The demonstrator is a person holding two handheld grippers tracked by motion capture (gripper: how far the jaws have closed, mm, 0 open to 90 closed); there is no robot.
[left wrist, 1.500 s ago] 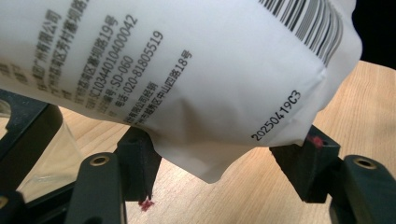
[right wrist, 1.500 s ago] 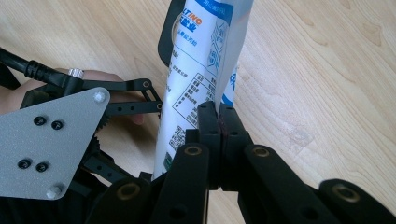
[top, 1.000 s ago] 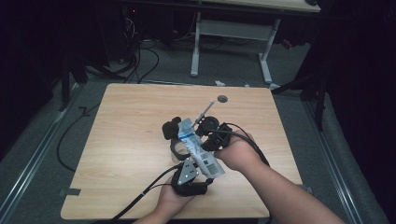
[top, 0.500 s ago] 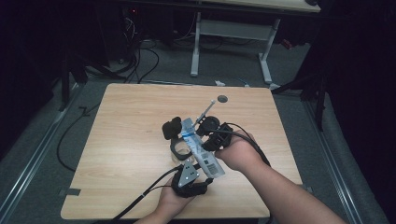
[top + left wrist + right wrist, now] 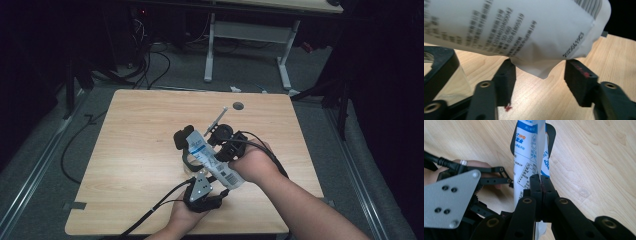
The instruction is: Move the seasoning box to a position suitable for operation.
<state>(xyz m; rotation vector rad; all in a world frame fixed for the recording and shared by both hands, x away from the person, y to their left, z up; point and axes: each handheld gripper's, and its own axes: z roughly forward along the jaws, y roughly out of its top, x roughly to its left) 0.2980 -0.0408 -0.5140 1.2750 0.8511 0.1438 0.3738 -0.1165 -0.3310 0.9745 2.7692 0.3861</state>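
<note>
A white and blue printed packet hangs tilted over the middle of the table, with my right gripper shut on its edge. In the right gripper view the jaws pinch the packet along its seam. My left gripper, with its grey plate, sits just below the packet near the front edge. In the left gripper view it stands open, and the packet's sealed corner dips between the fingertips without being clamped. A clear glass in a black holder stands at the left, under the packet's raised end.
A thin stick-like tool lies beyond the right gripper, near a small round hole in the wooden table. Cables trail off the front edge and across the floor. A desk frame stands behind the table.
</note>
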